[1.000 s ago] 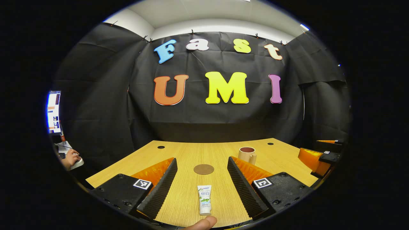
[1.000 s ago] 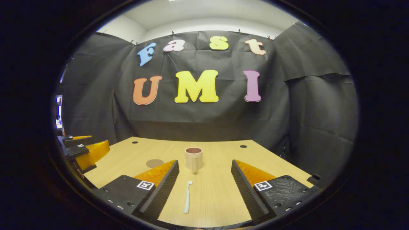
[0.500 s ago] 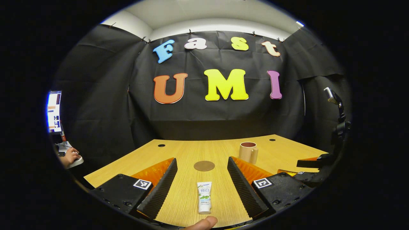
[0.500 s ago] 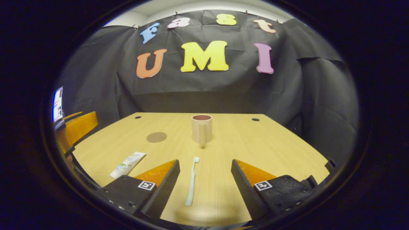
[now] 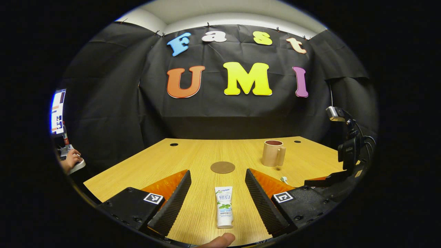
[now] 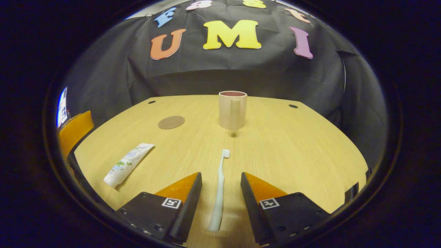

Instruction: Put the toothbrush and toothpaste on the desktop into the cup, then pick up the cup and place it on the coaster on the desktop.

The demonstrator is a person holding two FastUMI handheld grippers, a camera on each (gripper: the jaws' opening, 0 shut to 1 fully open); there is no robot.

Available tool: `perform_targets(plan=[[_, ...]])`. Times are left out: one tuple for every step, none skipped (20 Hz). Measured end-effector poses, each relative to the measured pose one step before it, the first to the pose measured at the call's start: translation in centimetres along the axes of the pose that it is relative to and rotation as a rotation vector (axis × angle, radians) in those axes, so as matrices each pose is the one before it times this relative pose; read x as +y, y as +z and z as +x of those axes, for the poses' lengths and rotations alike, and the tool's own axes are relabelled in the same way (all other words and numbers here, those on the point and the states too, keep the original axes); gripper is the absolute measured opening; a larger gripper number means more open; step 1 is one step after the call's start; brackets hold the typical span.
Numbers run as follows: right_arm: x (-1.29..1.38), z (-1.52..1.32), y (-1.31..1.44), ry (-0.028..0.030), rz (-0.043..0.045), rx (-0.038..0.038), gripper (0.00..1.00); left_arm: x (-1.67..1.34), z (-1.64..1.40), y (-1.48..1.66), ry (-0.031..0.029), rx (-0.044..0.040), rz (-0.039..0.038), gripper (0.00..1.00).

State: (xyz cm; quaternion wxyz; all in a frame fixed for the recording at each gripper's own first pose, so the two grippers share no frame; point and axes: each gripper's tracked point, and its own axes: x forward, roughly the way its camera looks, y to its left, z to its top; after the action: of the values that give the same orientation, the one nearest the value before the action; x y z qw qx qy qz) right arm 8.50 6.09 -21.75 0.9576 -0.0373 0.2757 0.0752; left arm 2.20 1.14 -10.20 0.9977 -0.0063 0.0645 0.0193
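The white toothpaste tube [image 5: 224, 206] lies flat on the wooden desk, lengthwise between the fingers of my open left gripper [image 5: 217, 171], and neither finger touches it. The round brown coaster [image 5: 222, 167] lies just beyond, with the beige cup [image 5: 273, 153] upright to its far right. In the right gripper view the pale toothbrush [image 6: 219, 187] lies between the fingers of my right gripper [image 6: 221, 174], bristles pointing at the cup [image 6: 233, 110]. That gripper is open, with a gap on each side of the handle. The toothpaste [image 6: 128, 164] and coaster [image 6: 171, 122] lie to the left.
A thumb [image 5: 220, 239] shows at the bottom of the left gripper view. The right gripper's body and camera mount [image 5: 344, 162] stand at the desk's right side. Off the desk at far left, a person's hand [image 5: 70, 159] rests by a monitor [image 5: 57, 112].
The right gripper has moved forward and tipped down over the toothbrush, and its fingers have come closer together around the handle. The left gripper has tipped down slightly over the toothpaste.
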Motion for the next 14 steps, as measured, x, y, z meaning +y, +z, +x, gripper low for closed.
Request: perform_targets(plan=[[0.239, 0.138, -0.061, 0.00788, 0.00983, 0.01145, 0.62, 0.006, 0.161, -0.180, -0.00052, 0.00650, 0.00097, 1.00], [0.153, 0.220, -0.069, 0.00767, 0.00680, 0.01669, 0.55, 0.117, 0.059, -0.110, 0.00005, 0.00521, -0.00126, 1.00], [0.031, 0.514, -0.305, 0.00444, 0.00507, 0.01709, 0.53, 0.006, 0.108, -0.201, -0.00318, 0.00592, -0.00232, 1.00], [-0.007, 0.300, -0.090, 0.00286, -0.00080, 0.01216, 0.49, 0.030, 0.097, -0.111, -0.00306, 0.00796, -0.00124, 1.00], [-0.311, -0.001, 0.020, -0.01268, 0.00007, 0.00856, 0.47, 0.056, 0.163, -0.237, -0.00151, 0.01055, -0.00056, 1.00], [-0.128, 0.220, 0.255, -0.00083, -0.00003, 0.00068, 0.35, -0.019, 0.103, -0.226, -0.00412, 0.01041, 0.00029, 1.00], [-0.025, 0.010, -0.216, -0.00068, -0.00082, 0.01038, 0.30, -0.016, 0.150, -0.184, -0.00371, 0.01173, -0.00017, 1.00], [0.021, 0.022, 0.098, 0.00287, 0.00492, 0.00771, 0.25, -0.001, 0.141, -0.250, -0.00273, 0.01406, -0.00056, 1.00], [-0.081, 0.055, 0.020, -0.00049, 0.00598, 0.00921, 0.25, 0.053, 0.272, -0.187, -0.00225, 0.01144, -0.00022, 1.00], [-0.072, 0.053, -0.040, 0.00186, -0.00029, 0.01013, 0.25, 0.076, 0.165, -0.183, -0.00322, 0.01050, -0.00263, 1.00], [-0.037, 0.068, 0.002, -0.00094, -0.00311, 0.00207, 0.24, 0.005, 0.284, -0.287, -0.00328, 0.01307, -0.00562, 1.00], [-0.002, -0.029, -0.084, -0.00094, -0.01067, 0.00338, 0.23, -0.012, 0.137, -0.343, -0.00034, 0.01601, -0.00654, 0.99], [0.222, -0.553, 0.487, 0.01138, 0.00857, 0.00252, 0.23, 0.196, 0.107, -0.237, -0.00022, 0.01199, -0.00410, 1.00], [0.022, 0.759, -0.478, -0.00242, -0.00003, 0.00285, 0.14, 0.108, 0.202, -0.157, 0.00337, 0.00960, -0.00014, 1.00]])
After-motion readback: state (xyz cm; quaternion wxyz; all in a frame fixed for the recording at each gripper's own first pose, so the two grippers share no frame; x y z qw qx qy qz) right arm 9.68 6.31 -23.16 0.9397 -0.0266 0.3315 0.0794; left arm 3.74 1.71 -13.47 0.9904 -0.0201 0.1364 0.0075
